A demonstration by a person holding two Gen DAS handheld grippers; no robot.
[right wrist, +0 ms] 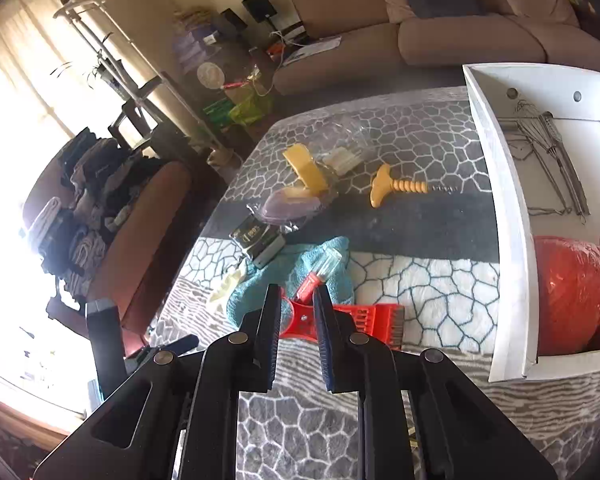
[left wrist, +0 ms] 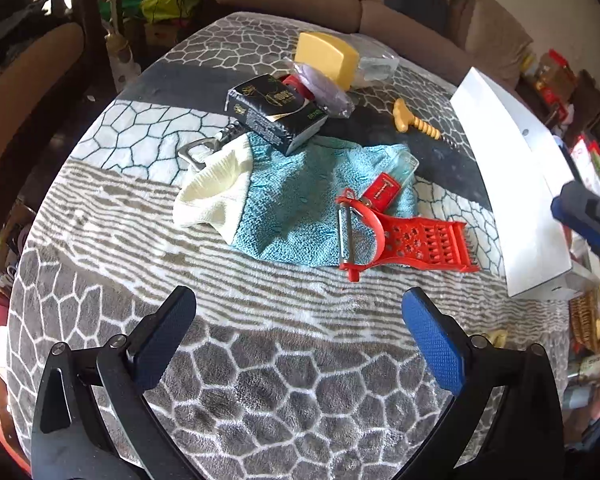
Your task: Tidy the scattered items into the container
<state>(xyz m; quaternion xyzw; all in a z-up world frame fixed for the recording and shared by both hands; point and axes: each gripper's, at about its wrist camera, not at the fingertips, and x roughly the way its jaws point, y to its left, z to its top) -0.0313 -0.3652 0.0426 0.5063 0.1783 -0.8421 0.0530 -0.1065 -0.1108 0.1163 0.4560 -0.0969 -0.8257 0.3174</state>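
Before my left gripper (left wrist: 299, 316) the blanket (left wrist: 260, 380) lies bare up to the towel (left wrist: 300, 208). The grater (left wrist: 416, 246) and peeler (left wrist: 350, 236) lie on the towel's right edge. Between grater and box wall (right wrist: 512, 260) a bare strip stays open.

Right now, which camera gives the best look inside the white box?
The right wrist view: it looks into the white box, showing whisks and a red wrapped ball. The left wrist view shows only its outer wall.
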